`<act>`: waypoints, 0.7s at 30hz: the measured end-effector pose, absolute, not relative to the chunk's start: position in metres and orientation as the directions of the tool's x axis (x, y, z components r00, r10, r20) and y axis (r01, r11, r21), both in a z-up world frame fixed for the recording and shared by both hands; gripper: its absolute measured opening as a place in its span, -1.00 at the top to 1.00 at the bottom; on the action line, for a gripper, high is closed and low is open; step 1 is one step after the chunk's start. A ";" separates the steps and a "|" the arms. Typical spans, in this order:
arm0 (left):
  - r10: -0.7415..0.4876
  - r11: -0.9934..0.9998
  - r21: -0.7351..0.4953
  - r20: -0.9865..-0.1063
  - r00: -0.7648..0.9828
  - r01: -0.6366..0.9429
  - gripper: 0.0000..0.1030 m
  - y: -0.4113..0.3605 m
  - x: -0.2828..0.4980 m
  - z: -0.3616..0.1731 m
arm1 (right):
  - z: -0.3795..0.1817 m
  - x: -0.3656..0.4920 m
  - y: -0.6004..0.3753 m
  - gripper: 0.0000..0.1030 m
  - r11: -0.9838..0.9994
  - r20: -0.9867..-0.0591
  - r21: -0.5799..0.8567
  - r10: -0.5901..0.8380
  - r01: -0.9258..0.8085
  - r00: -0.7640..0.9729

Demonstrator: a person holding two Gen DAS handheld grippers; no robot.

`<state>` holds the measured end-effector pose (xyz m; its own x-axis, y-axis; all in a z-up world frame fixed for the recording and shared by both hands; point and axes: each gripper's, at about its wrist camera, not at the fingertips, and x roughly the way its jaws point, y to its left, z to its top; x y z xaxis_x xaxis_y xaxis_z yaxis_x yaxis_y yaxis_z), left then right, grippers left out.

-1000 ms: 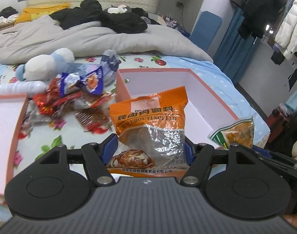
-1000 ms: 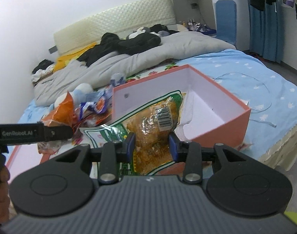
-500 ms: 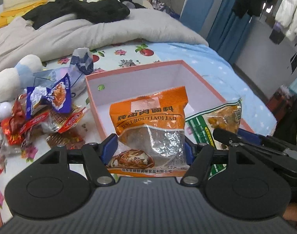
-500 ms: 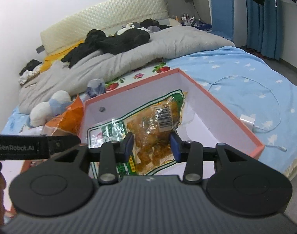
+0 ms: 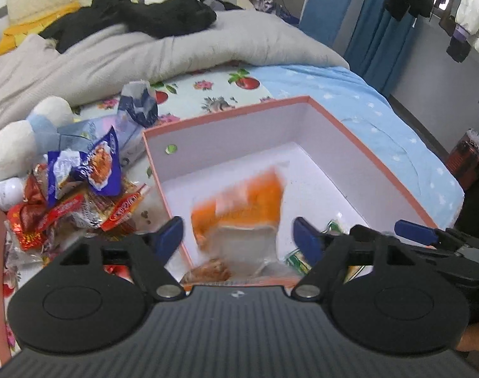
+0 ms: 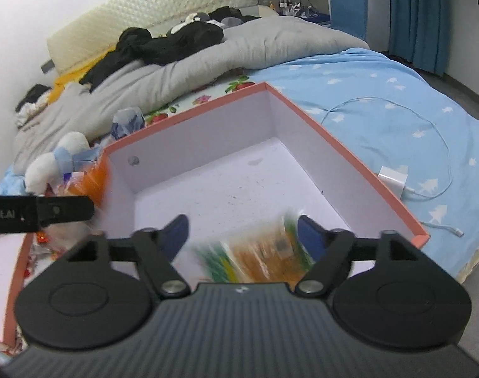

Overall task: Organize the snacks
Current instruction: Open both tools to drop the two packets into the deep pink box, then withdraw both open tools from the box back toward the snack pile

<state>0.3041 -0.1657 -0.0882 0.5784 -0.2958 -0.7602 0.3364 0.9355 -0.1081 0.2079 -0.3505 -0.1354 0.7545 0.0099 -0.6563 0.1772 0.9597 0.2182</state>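
Snack packets: an orange-and-clear foil seasoning packet [image 5: 239,217] and a green-edged clear packet of orange-brown pieces [image 6: 264,258] are both blurred, low in the middle of their frames, falling into the box.
Box: a salmon-edged cardboard box with a pale lilac inside [image 5: 343,129] lies open on the bed; it looks like the bin for sorted snacks, which would explain both packets being let go over it.
Left hand-held gripper [image 5: 239,236]: jaws have just been opening and stand wide; the orange packet is between them but the blue pads no longer press it.
Right hand-held gripper [image 6: 242,233]: jaws have just been opening too, wide apart, with the green-edged packet loose between them.
Unsorted heap: red, blue and silver wrapped snacks [image 5: 82,195] are piled left of the box, judged to be what is left to sort.
Bed: a floral and blue star-print sheet [image 6: 396,100] carries everything; a white-and-blue plush toy [image 5: 28,138] sits at the left, a grey duvet [image 5: 145,53] behind.
Other: a white charger and cable [image 6: 393,179] lie right of the box.
Room: blue curtains and hanging clothes at the upper right.
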 end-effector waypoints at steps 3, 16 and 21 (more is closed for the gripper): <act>-0.300 0.935 -0.107 -0.751 0.589 0.339 -0.64 -0.162 0.296 -0.083 | -0.131 0.200 -0.350 -0.53 0.957 -0.643 0.226 0.008 0.180 0.766; -0.314 0.941 -0.131 -0.685 0.657 0.312 -0.64 -0.117 0.227 -0.046 | -0.094 0.141 -0.320 -0.53 0.953 -0.553 0.277 0.055 0.121 0.831; -0.312 0.945 -0.144 -0.667 0.677 0.294 -0.64 -0.095 0.195 -0.037 | -0.083 0.117 -0.298 -0.53 0.960 -0.524 0.272 0.094 0.063 0.846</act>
<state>0.1954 -0.0947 -0.0371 0.6765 -0.3122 -0.6670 0.2937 0.9449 -0.1444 0.1174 -0.2977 -0.0828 0.8463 0.0935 -0.5245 0.0626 0.9602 0.2723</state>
